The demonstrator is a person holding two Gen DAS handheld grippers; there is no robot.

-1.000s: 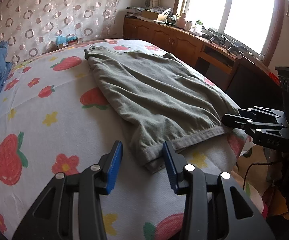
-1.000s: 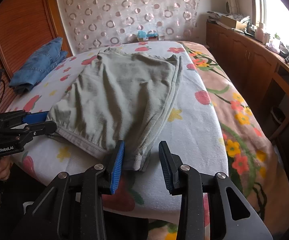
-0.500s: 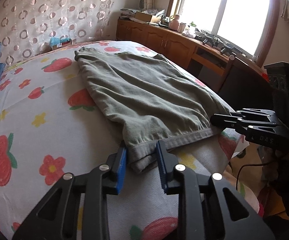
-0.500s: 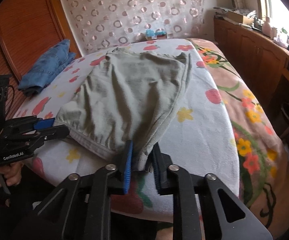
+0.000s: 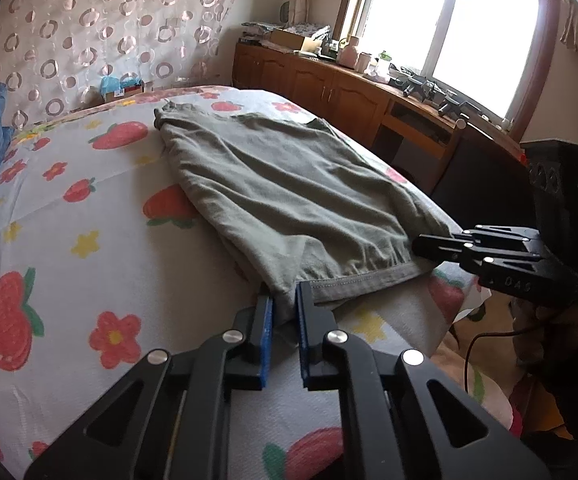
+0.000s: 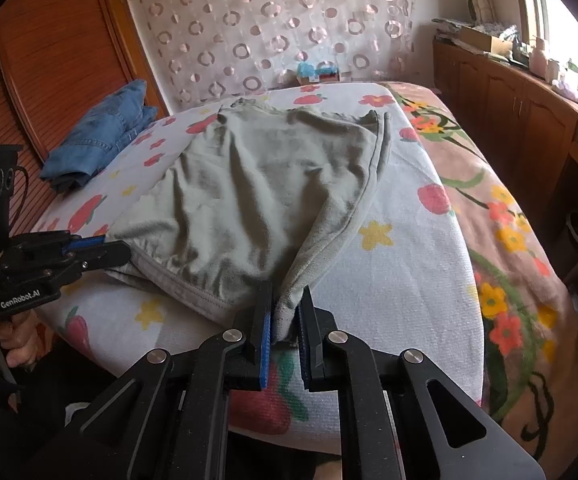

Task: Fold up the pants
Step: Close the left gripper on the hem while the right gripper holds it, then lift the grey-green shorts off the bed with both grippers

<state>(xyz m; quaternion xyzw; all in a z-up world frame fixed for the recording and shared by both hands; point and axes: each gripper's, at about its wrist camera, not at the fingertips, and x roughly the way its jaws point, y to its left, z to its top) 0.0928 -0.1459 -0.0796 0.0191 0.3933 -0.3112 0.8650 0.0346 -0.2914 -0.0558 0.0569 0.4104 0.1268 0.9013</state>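
One bed [image 5: 69,264], covered by a white sheet printed with strawberries and flowers, filled both views; its near edge ran just below the two grippers, and a broad band of bare sheet lay open to the left of the garment in the left wrist view and to its right in the right wrist view. One pair of grey-green pants [image 5: 289,200] lay spread flat across the middle of the sheet, its stitched hem along the near edge of the bed. One folded blue denim garment [image 6: 101,136] rested at the far left corner, well apart from the pants. The left gripper [image 5: 284,312] had its two blue-padded fingers pressed onto one corner of the hem; the right gripper [image 6: 285,320] likewise pinched the opposite corner, where the cloth rose in a small peak. One small box [image 6: 317,72] sat at the bed's head
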